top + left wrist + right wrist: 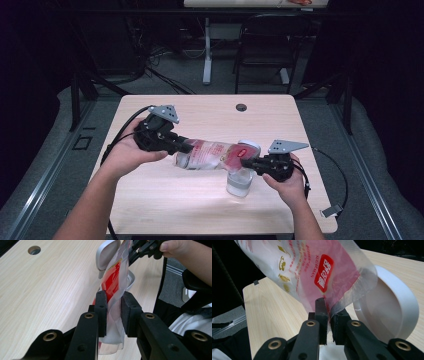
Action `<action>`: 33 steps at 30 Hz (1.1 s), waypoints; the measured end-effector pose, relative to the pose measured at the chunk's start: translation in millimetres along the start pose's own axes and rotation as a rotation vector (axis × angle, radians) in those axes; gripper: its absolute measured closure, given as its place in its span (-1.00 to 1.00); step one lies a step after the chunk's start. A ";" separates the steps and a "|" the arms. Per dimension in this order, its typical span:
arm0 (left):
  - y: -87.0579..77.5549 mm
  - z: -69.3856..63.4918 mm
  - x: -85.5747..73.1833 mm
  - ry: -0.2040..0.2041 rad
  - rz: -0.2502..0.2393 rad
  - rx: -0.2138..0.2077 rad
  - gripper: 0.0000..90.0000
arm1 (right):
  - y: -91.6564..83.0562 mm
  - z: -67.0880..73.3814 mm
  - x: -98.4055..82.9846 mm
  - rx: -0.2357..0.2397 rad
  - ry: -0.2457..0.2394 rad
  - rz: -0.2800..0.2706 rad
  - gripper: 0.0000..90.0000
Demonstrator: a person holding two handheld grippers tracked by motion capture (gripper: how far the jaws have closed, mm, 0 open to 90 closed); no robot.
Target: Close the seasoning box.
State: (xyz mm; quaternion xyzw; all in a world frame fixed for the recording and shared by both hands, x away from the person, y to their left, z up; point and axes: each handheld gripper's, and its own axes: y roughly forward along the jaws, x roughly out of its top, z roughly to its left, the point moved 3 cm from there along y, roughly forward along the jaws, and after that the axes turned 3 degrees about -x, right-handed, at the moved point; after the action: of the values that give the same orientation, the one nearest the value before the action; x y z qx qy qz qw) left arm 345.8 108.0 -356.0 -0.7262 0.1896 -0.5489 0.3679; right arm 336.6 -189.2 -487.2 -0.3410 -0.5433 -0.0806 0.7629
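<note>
1. Plastic bag (212,155): red-and-clear, stretched between both grippers above the table (150,200).
2. Left gripper (182,146): jaws pinch one end.
3. Right gripper (248,163): jaws pinch the other end, over a white-lidded container (240,184).

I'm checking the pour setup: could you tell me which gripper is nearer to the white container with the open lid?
Right. The right gripper pinches the bag just above the white container; the left gripper clamps the bag's far end, well aside.

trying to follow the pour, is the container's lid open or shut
Open. The white flip lid stands swung up off the clear container, beside the plastic bag held over it by the left gripper and right gripper.
</note>
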 end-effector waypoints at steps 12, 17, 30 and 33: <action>-0.2 -0.2 1.2 0.010 0.004 -0.002 0.71 | -0.1 -0.2 -0.2 -0.004 -0.001 0.002 0.88; 0.0 -0.6 1.6 0.005 0.002 -0.002 0.71 | -0.2 -0.2 -0.1 -0.006 -0.001 0.003 0.88; 0.2 -1.1 2.5 0.009 0.003 -0.002 0.71 | -0.3 -0.2 -0.2 -0.009 -0.002 0.005 0.88; 0.2 -1.1 2.6 0.009 0.004 -0.002 0.71 | -0.2 -0.1 -0.2 -0.010 -0.003 0.005 0.88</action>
State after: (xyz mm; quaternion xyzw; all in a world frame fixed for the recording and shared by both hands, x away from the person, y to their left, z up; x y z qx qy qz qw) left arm 345.6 105.8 -354.4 -0.7237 0.1931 -0.5512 0.3676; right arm 336.5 -189.5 -487.2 -0.3463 -0.5431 -0.0810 0.7606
